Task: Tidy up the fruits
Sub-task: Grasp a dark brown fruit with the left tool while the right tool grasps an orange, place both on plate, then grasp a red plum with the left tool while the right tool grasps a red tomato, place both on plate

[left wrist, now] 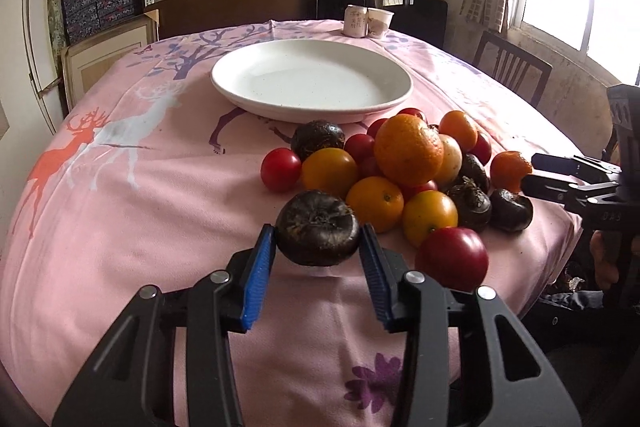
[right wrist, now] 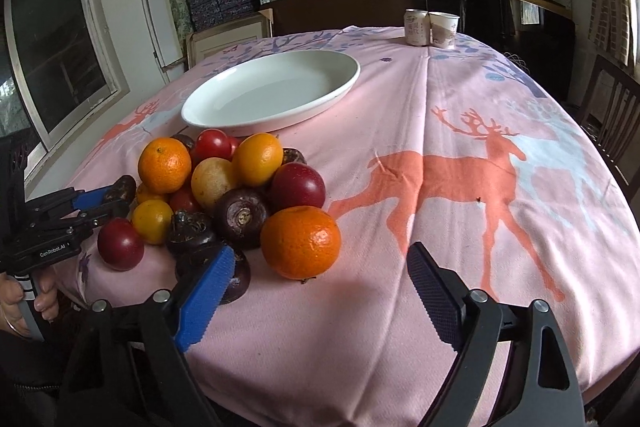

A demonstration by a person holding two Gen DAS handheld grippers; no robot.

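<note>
A pile of fruit (left wrist: 400, 167) lies on the pink tablecloth in front of a white plate (left wrist: 312, 83): oranges, red tomatoes and dark water chestnuts. My left gripper (left wrist: 317, 231) has its blue pads pressed on both sides of one dark water chestnut (left wrist: 318, 219) at the near edge of the pile. From the right wrist view, this left gripper (right wrist: 116, 199) and its chestnut (right wrist: 124, 187) show at the far left. My right gripper (right wrist: 320, 251) stands open, its fingers either side of an orange (right wrist: 300, 243) without touching it. The plate (right wrist: 272, 95) holds nothing.
A drink can (left wrist: 356, 21) and a paper cup (left wrist: 380, 22) stand at the table's far side. A dark wooden chair (left wrist: 512, 71) sits by the right edge. A person's hand (right wrist: 24, 299) grips the left gripper's handle. Shelves of boxes fill the back wall.
</note>
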